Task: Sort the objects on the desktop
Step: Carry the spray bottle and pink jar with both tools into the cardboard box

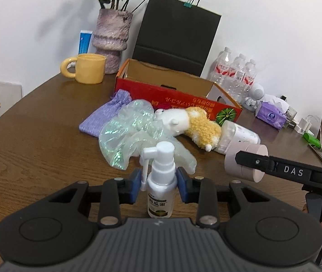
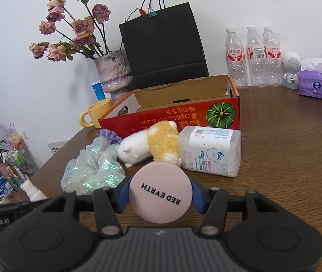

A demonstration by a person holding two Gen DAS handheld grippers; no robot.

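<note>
My left gripper (image 1: 159, 187) is shut on a white spray bottle (image 1: 161, 181), held upright above the table. My right gripper (image 2: 160, 196) is shut on a round pink compact (image 2: 161, 192) marked RED EARTH; it also shows in the left wrist view (image 1: 244, 163). Ahead lie an iridescent scrunchie (image 1: 136, 131), a purple knit pouch (image 1: 106, 115), a white and yellow plush toy (image 1: 190, 122) and a clear cotton swab box (image 2: 210, 150). Behind them stands an open red cardboard box (image 2: 183, 115).
A yellow mug (image 1: 88, 68), a vase of dried roses (image 1: 112, 38), a black paper bag (image 1: 174, 34), three water bottles (image 2: 253, 56), a white figurine (image 2: 292, 68) and a purple tissue pack (image 2: 316, 86) stand along the wall. A phone and small items lie far right (image 1: 319, 142).
</note>
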